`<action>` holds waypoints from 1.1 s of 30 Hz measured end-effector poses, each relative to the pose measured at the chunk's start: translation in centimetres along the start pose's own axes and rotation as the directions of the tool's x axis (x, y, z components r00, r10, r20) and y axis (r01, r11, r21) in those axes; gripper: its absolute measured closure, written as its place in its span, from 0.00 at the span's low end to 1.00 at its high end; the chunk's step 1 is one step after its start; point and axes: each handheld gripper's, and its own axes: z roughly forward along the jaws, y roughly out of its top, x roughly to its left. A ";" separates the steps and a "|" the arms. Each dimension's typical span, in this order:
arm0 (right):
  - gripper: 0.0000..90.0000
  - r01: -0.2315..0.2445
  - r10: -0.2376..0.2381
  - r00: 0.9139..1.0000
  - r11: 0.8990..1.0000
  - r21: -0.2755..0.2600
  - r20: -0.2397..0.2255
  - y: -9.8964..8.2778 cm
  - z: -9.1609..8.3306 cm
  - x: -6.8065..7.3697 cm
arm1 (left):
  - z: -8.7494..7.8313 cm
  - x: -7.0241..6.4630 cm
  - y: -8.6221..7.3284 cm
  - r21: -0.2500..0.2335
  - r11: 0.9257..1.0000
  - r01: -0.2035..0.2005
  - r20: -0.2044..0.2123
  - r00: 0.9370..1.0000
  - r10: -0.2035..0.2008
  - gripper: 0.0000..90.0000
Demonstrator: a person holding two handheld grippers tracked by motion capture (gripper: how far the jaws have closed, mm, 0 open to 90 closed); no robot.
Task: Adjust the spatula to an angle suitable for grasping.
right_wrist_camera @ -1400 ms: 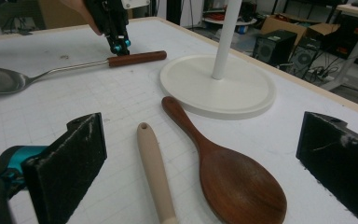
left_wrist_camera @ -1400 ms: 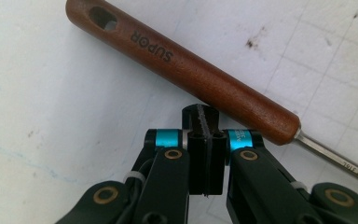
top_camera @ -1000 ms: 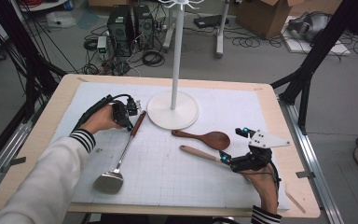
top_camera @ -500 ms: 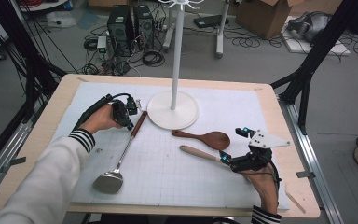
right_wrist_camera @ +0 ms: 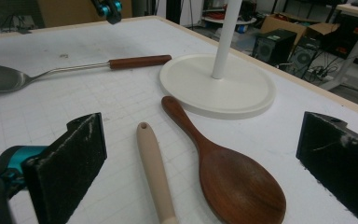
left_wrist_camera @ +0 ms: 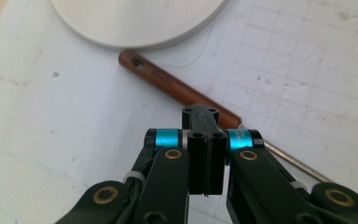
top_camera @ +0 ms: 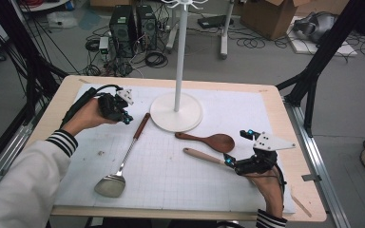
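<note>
The left gripper (top_camera: 125, 116) sits above the mat near the left rear corner of the tabletop (top_camera: 275, 102), held in the left hand (top_camera: 86, 116). Its jaws are pressed together with nothing between them, as the left gripper view shows. The tips hang just above the brown handle end of the spatula (top_camera: 123, 159) without touching it.

The spatula lies diagonally on the white gridded mat (top_camera: 171, 166). Its handle end points toward the base of the stand, and its metal blade rests near the front edge of the tabletop, left of centre. In the left gripper view the handle (left_wrist_camera: 177, 86) shows a hanging hole near its end and lies just beside the rim of the stand base (left_wrist_camera: 140, 23).

The white stand (top_camera: 177, 109) is upright at the rear centre of the mat, on a round base.

Right of centre lies the dark wooden spoon (top_camera: 209, 140), with its bowl toward the right edge. Just in front of it lies the pale-handled utensil (top_camera: 204, 156), its far end between the tips of the right gripper.

The right gripper (top_camera: 233, 164) rests low near the front right corner, held in the right hand (top_camera: 268, 185). Its jaws stand wide apart; in the right gripper view the pale handle (right_wrist_camera: 156, 172) and the spoon (right_wrist_camera: 228, 177) lie between them, clear of both pads.
</note>
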 end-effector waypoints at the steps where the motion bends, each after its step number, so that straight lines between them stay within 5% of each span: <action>1: 0.01 0.004 -0.004 1.000 1.000 -0.001 0.004 0.0 0.0 0.0 | -0.3 -0.2 0.1 -0.010 1.000 -0.009 -0.001 1.000 0.008 1.00; 9: 0.01 0.000 0.000 1.000 1.000 0.007 0.004 0.0 0.1 0.0 | -2.3 -1.6 0.9 -0.054 0.995 -0.081 0.017 0.997 0.082 1.00; 16: 0.01 0.007 -0.007 1.000 1.000 0.003 0.001 0.0 0.2 0.0 | -3.2 -3.3 1.7 -0.080 0.986 -0.147 0.057 0.987 0.151 1.00; 25: 0.01 0.001 -0.001 1.000 1.000 0.010 -0.004 0.1 0.2 0.2 | -2.1 -6.1 2.6 0.000 0.959 -0.284 0.133 0.950 0.282 1.00; 33: 0.01 0.007 -0.007 1.000 1.000 0.007 -0.006 0.1 0.2 0.2 | -0.3 -8.1 2.9 0.064 0.930 -0.362 0.182 0.921 0.346 1.00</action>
